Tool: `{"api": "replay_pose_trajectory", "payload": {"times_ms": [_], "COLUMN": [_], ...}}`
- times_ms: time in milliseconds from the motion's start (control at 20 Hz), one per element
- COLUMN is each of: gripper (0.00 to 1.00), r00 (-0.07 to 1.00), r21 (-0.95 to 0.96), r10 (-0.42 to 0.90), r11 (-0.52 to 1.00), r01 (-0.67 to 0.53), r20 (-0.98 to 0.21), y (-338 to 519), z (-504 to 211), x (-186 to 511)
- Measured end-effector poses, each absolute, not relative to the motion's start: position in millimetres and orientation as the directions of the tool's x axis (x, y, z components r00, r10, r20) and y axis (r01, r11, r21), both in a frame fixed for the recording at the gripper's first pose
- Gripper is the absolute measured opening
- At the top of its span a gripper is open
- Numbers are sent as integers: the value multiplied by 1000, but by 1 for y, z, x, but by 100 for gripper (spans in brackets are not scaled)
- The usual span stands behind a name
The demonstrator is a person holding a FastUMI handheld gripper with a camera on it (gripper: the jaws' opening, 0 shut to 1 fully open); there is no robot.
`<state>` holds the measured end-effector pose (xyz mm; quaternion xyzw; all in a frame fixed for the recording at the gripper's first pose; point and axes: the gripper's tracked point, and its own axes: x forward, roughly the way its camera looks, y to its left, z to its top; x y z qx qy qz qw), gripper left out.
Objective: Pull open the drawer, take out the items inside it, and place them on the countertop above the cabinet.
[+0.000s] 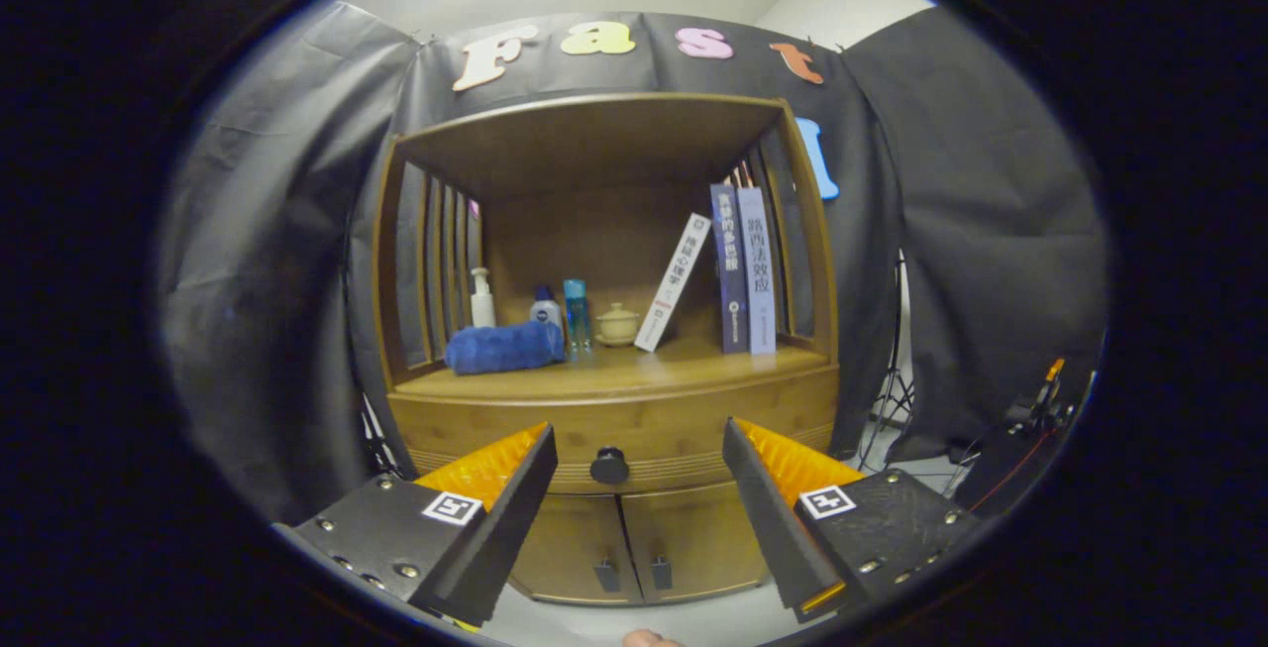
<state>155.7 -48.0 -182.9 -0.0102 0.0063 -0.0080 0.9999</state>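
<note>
The claw (pixel 634 488) hangs in front of the wooden cabinet (pixel 614 409) with its two fingers spread wide, holding nothing. There is open air between them, and through that gap you see the drawer (pixel 614 429), shut flush with the cabinet front. Its round dark knob (pixel 609 466) sits in the middle of the drawer face, between the fingers and beyond their tips, clearly apart from both.

Below the drawer are two small doors (pixel 619 548), closed, each with a dark handle near the seam where they meet. The floor (pixel 693 622) in front of the cabinet is pale and bare.

Above the drawer runs the tabletop (pixel 634 375), a wooden ledge under a roofed niche with slatted sides. Its front edge is free along the whole width, and the middle strip has room. Toward the left lies a rolled blue towel (pixel 503 347), close to the front edge. Behind it stand a white pump bottle (pixel 482 298), a small dark-capped bottle (pixel 545 308) and a clear blue bottle (pixel 576 314). A small cream lidded pot (pixel 618 325) stands near the back. A white book (pixel 674 280) leans to the right, toward two upright books (pixel 745 269) that stand against the right-hand slats.

To the right of the cabinet, a stand and cables (pixel 897 409) sit against the black cloth.
</note>
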Motion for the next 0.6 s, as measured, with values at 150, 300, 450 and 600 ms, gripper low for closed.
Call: {"api": "replay_pose_trajectory", "payload": {"times_ms": [150,300,450,600], "gripper": [100,100,100,100], "r00": [998,991,992,996], "r21": [-69,-54,-38,4], "r10": [-18,-2,2,10], "r11": [997,999,999,1000], "r01": [15,-5,-7,-10], "r20": [-53,-136,-125,-84], "y": [-50,-45,-38,-27], "z": [-234,-272,-273,-262], "x": [183,201,226,257]}}
